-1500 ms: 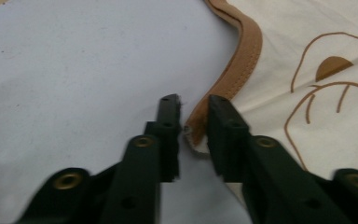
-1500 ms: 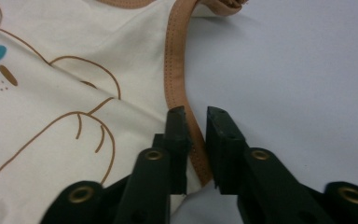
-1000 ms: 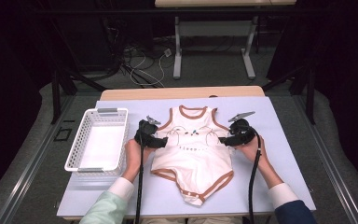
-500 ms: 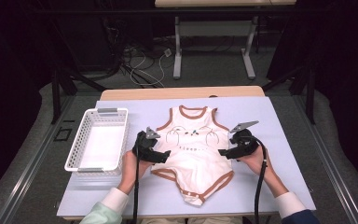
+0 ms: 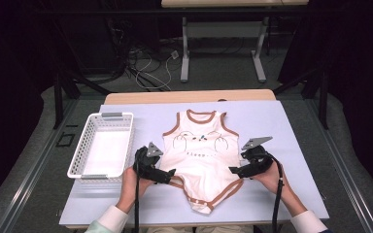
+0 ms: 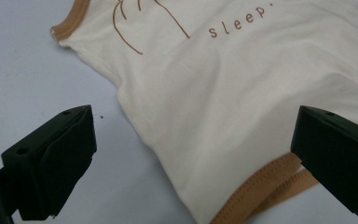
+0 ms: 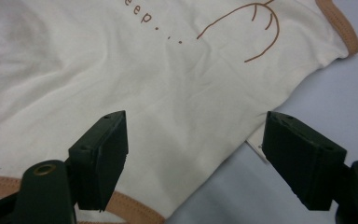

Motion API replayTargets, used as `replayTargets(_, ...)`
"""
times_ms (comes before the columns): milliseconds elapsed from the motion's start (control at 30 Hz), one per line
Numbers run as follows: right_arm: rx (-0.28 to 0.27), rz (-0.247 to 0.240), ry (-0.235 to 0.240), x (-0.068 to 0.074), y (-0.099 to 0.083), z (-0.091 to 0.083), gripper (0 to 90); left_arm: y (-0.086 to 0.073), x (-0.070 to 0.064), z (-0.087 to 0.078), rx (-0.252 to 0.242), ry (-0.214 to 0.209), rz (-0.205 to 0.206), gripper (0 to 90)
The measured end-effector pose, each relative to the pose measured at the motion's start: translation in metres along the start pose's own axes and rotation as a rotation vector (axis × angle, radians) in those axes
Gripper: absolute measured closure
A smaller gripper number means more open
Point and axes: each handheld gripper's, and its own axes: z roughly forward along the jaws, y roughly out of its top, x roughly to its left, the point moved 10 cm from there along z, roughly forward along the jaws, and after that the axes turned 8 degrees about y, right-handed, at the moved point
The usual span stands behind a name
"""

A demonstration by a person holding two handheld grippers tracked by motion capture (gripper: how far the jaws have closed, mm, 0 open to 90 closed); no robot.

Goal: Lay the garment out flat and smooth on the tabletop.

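Status: bodysuit point(image 5: 201, 158) lies flat, face up, in the middle of the lilac mat point(image 5: 291, 126), neck toward the far edge, crotch tab pointing at me. White basket point(image 5: 103, 148) sits to its left, nothing in it. No fold made yet as far as I can see, nothing in the basket either, so basically all the work is left

My left gripper point(image 5: 167, 174) is at the lower-left hip edge, just over the tan leg trim point(image 6: 261, 184). Jaws spread wide, cloth edge between them in the left gripper view, nothing clamped. My right gripper point(image 5: 235, 171) mirrors it at the lower-right hip. Jaws also wide apart, side seam and mat visible between them in the right gripper view, holding nothing

Vs a second ago: both grippers were higher up, level with the armholes at either side of the chest. Half a second ago they were already sliding down the sides. Now both sit at the hips. Garment hasn't shifted, basket hasn't either

My guess: next is pinching both hip corners for a first fold, not started
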Motion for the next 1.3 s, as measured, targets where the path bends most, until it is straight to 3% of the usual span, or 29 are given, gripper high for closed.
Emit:
replayTargets(267,0.003,-0.024,-0.007,0.008,-0.008,-0.004,30.1,-0.009,0.001,-0.015,-0.009,0.021,0.005,0.3)
replayTargets(700,0.008,-0.062,-0.025,0.021,-0.023,-0.011,60.7,-0.030,-0.004,-0.020,0.019,0.016,0.009,3.2)
replayTargets(800,0.017,-0.064,-0.038,0.021,-0.030,-0.012,63.3,-0.033,-0.007,-0.022,0.015,0.018,0.023,12.7)
replayTargets(867,0.004,-0.059,-0.016,0.023,-0.033,-0.012,63.5,-0.037,-0.009,-0.024,0.028,0.009,0.027,17.6)
replayTargets(1067,0.035,-0.044,-0.007,0.025,-0.038,-0.009,64.9,-0.045,-0.011,-0.025,0.048,0.006,0.065,37.1)
replayTargets(1167,0.062,-0.056,-0.010,0.025,-0.042,-0.004,69.6,-0.047,-0.011,-0.024,0.050,-0.008,0.064,48.3)
replayTargets(1300,0.059,-0.042,0.002,0.026,-0.042,-0.004,76.3,-0.049,-0.012,-0.021,0.051,-0.036,0.073,62.4)
